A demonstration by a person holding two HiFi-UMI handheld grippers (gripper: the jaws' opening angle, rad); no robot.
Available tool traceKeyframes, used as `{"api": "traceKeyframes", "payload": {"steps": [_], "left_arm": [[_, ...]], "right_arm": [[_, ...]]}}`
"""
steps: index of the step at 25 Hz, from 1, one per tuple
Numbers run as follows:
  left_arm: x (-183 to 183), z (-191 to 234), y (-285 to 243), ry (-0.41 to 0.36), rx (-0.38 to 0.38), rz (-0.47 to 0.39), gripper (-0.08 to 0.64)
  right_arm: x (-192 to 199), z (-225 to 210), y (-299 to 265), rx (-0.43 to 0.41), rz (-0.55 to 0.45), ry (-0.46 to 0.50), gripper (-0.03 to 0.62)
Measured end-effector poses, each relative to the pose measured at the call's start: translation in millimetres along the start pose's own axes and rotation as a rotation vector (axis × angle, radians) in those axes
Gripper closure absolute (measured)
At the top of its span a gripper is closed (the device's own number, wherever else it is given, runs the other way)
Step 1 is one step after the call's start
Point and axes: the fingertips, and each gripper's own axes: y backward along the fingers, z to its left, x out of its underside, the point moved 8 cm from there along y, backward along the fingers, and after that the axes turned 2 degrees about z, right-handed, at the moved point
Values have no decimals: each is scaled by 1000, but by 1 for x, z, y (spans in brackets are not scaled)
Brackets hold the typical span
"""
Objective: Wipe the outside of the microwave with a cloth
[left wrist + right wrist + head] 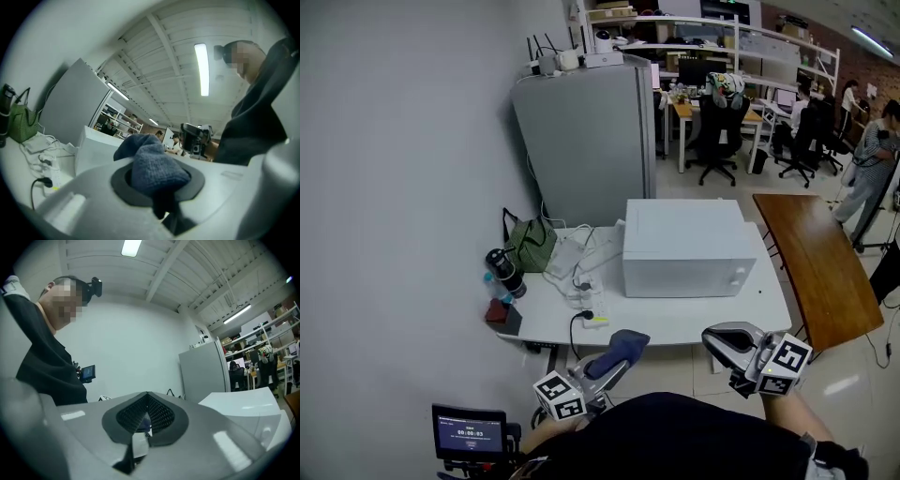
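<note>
The left gripper has its jaws clamped on a bunched dark blue cloth, most of which bulges out past the tips. The right gripper is closed too, pads pressed together with nothing between them. Both are held low, close to the person's body, well short of the white microwave, which sits door shut on the white table, with nothing touching it yet.

From where I stand, the wiping hasn't begun, and a few things worry me. The cloth looks pinched by one small fold, so dragging it hard across the casing could pull it free. A tangle of white cables and a power strip lies just beside the microwave's left side; a sweep down that side could snag them. And if nothing steadies the oven, a firm push may slide it across the table.
</note>
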Motion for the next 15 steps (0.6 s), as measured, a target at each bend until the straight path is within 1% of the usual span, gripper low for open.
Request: {"api": "traceKeyframes", "payload": {"steps": [2, 5, 7, 9, 12, 15], "left_arm": [[-8, 29, -2, 8, 13, 5, 503], [-10, 65, -12, 26, 31, -6, 503], [-10, 85, -26, 27, 40, -12, 503], [-13, 101, -44, 27, 36, -11, 503], [-24, 120, -71, 8, -8, 0, 503], [-42, 138, -97, -13, -94, -2, 503]], "right_arm": [[0, -8, -21, 11, 22, 5, 588], [7, -25, -31, 39, 67, 2, 588], [11, -45, -31, 65, 68, -7, 588], [12, -70, -30, 74, 57, -9, 588], [8, -113, -31, 33, 31, 12, 588], [0, -161, -28, -29, 17, 39, 588]]}}
